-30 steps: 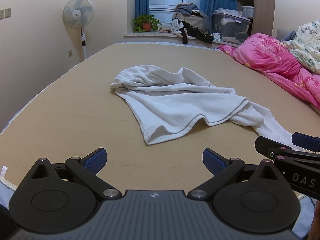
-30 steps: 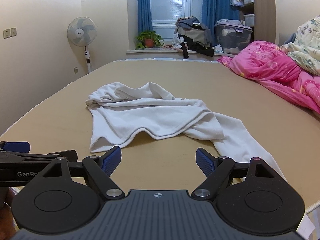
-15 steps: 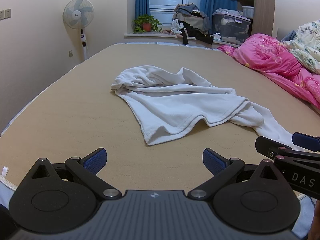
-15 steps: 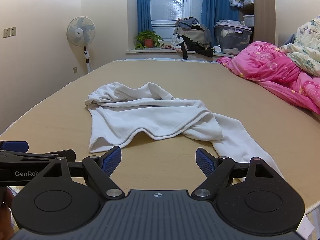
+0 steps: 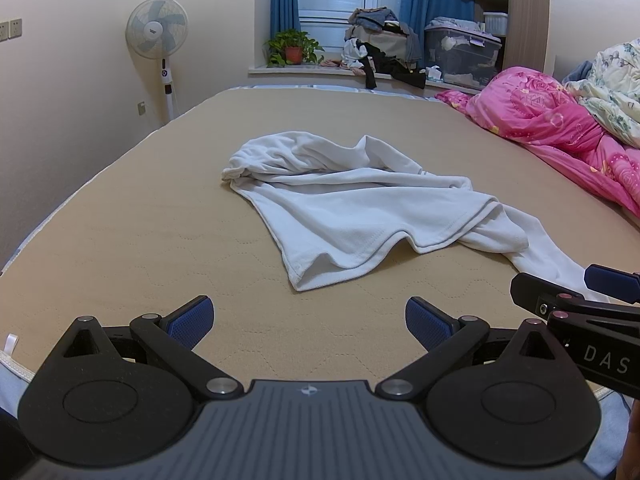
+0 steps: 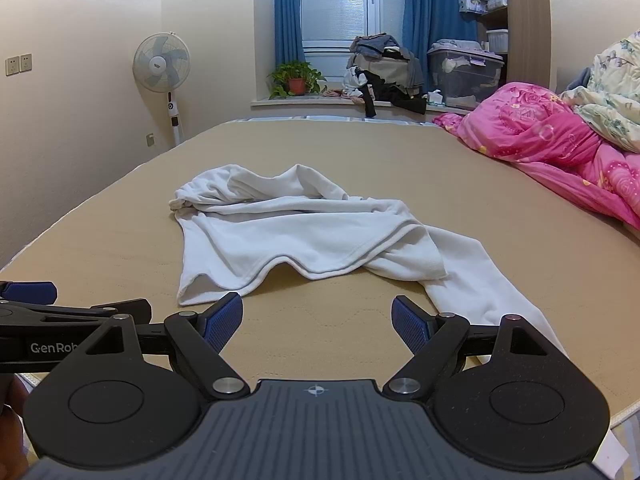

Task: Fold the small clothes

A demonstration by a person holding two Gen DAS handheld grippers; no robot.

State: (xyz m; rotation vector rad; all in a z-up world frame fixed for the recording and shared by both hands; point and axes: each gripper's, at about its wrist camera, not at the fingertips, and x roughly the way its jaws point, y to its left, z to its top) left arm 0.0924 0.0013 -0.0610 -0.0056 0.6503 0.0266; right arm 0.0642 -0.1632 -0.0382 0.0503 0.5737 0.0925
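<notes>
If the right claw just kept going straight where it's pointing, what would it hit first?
Probably the bare tan mattress just short of the crumpled white shirt's near hem; the open right claw holds nothing. Depth is uncertain.

The garment [image 5: 360, 216] lies crumpled on the bed [image 5: 140, 240], near its middle. Right of the garment, a quilt [image 5: 552, 128] is heaped along the bed's edge. Behind the garment, past the bed's far end, a windowsill [image 5: 304, 70] carries a potted plant [image 5: 293, 48] and piled clothes [image 5: 384, 48]. A fan [image 5: 158, 36] stands left of the sill.

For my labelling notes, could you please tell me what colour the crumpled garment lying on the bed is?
The crumpled garment is plain white, clearest in the left wrist view.
</notes>
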